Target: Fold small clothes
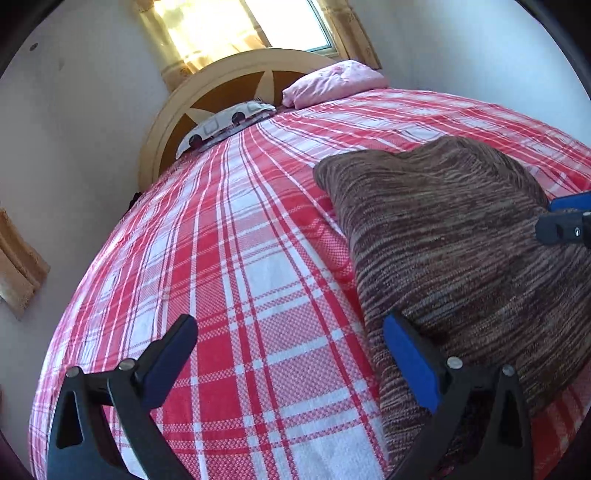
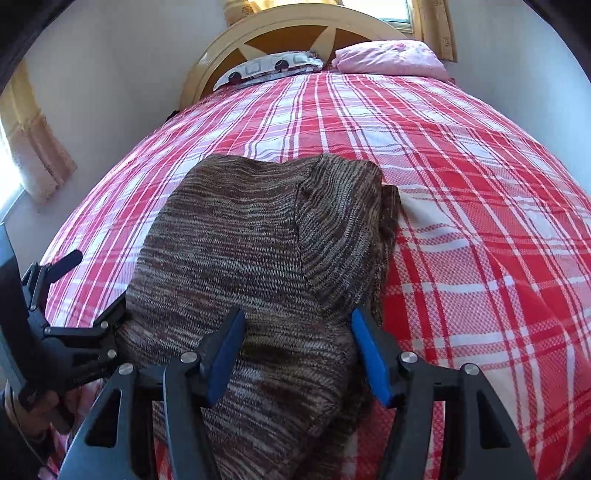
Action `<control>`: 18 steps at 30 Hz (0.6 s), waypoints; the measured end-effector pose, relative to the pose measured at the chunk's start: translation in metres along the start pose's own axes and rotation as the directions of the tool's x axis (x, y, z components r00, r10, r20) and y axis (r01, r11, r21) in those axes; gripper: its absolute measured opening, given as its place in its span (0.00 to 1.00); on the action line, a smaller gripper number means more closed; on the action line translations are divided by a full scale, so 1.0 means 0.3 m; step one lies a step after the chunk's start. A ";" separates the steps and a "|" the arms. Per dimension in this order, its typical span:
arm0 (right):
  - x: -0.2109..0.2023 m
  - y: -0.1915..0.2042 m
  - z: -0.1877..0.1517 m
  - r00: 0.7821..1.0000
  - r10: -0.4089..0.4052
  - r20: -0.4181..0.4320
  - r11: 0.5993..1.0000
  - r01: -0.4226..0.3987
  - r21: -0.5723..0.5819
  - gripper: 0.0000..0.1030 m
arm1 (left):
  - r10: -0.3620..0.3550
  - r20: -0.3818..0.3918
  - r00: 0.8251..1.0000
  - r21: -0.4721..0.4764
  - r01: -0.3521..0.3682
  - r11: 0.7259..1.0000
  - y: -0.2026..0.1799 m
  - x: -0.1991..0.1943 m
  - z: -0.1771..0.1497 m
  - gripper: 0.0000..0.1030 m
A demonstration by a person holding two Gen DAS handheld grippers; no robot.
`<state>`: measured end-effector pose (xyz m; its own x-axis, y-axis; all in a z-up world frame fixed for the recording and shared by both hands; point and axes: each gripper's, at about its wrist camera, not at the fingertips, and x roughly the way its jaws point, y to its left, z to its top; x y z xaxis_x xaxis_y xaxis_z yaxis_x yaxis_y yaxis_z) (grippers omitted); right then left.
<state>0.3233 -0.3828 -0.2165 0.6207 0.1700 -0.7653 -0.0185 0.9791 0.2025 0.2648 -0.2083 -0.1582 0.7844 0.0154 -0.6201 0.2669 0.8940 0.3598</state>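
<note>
Ribbed matt knit garment (image 2: 236, 236), woven cloth bedspread (image 2: 461, 184), wooden headboard (image 2: 280, 31)

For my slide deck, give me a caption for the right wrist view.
Right gripper open over brown knit sweater on plaid bed.

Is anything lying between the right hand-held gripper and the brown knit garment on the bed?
Nothing visible. The right hand-held gripper hangs open directly over the brown knit garment, with only air between them.
</note>
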 end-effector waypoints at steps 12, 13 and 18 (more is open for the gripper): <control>0.161 0.015 0.260 0.997 -0.075 -0.013 0.997 0.075 -0.025 0.58 | -0.125 -0.053 0.991 -0.117 0.119 0.986 0.043 0.033 -0.004 1.00; 0.206 -0.005 0.247 0.993 -0.094 -0.066 0.996 0.093 -0.016 0.57 | -0.142 -0.057 0.988 -0.131 0.134 0.982 0.048 0.037 -0.007 1.00; 0.178 -0.013 0.216 0.991 -0.120 -0.053 0.993 0.119 -0.020 0.57 | -0.187 -0.069 0.980 -0.162 0.174 0.971 0.057 0.050 -0.013 1.00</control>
<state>0.4074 -0.3848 -0.2187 0.5759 0.0574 -0.8155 0.0396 0.9944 0.0980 0.2790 -0.1911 -0.1641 0.6801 -0.1211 -0.7231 0.3051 0.9436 0.1289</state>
